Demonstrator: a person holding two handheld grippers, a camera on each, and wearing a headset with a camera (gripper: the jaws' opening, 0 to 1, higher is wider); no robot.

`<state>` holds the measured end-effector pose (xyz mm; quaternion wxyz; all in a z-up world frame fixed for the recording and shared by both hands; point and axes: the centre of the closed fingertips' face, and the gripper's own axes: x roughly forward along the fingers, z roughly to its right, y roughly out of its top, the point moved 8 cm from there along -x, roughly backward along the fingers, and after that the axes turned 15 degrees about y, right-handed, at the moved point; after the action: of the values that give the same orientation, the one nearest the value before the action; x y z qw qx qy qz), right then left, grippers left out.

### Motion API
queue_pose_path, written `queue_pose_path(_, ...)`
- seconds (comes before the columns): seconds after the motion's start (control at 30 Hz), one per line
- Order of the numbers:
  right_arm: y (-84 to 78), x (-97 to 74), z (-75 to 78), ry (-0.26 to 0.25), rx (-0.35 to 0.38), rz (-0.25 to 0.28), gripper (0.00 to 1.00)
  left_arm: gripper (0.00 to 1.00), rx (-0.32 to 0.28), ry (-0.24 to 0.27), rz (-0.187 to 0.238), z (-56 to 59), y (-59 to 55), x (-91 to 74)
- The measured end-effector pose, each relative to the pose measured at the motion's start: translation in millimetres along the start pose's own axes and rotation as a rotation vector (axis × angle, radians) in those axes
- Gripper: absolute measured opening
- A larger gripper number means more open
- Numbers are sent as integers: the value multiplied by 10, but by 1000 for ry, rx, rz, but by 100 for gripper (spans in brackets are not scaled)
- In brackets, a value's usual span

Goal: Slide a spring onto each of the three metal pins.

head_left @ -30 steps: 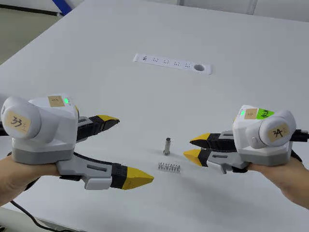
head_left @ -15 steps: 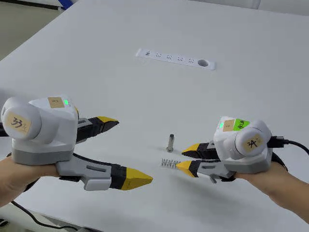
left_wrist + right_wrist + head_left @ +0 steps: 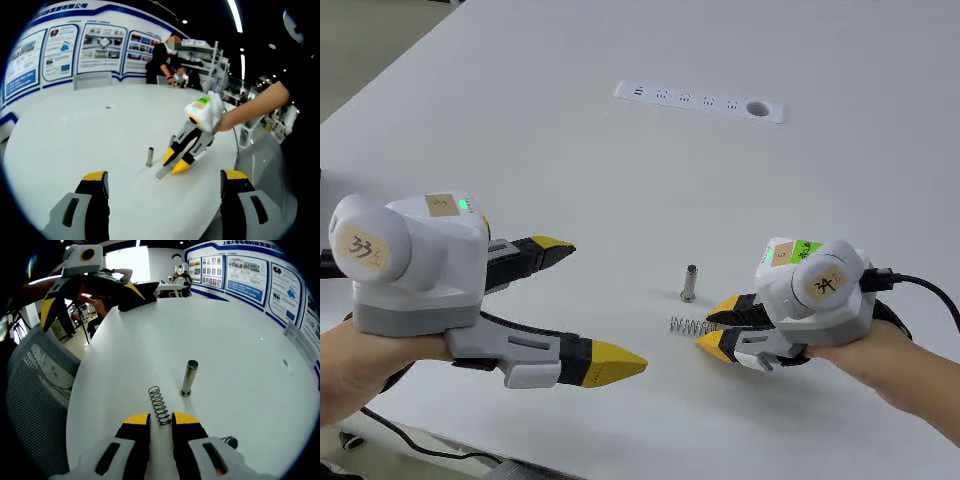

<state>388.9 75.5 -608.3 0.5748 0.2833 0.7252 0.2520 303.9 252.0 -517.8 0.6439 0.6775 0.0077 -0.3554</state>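
A short metal pin (image 3: 690, 283) stands upright on the white table (image 3: 620, 180). A small wire spring (image 3: 684, 325) lies flat just in front of it, apart from it. My right gripper (image 3: 719, 328) rests low at the spring's right end, jaws narrowly apart. In the right gripper view the spring (image 3: 159, 405) runs between the yellow fingertips (image 3: 136, 420), its near end in the gap, with the pin (image 3: 188, 377) beyond. My left gripper (image 3: 588, 304) hovers to the left, wide open and holding nothing. The left gripper view shows the pin (image 3: 149, 156), spring (image 3: 161, 172) and right gripper (image 3: 175, 162).
A white power strip (image 3: 700, 100) lies at the far side of the table. The table's near edge runs just below both grippers. A grey mesh chair (image 3: 35, 390) stands beside the table. A cable (image 3: 925, 290) trails from the right gripper. People stand far behind.
My right gripper has moved left and down to the spring, and its tips now straddle the spring's end. The left gripper has stayed open in about the same place.
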Motion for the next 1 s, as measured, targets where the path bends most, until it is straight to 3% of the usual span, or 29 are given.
queue_pose_path(0.3,25,23,-32,19,-24,6,12,94,-5,-4,-1,33,-2,7)
queue_pose_path(0.6,-3,-9,-66,16,20,0,11,93,8,-9,9,69,32,-50)
queue_pose_path(0.8,122,-164,-146,14,10,51,11,89,18,-27,22,105,70,-75)
queue_pose_path(1.0,292,-357,-243,35,-36,64,10,85,44,-58,27,204,124,-27)
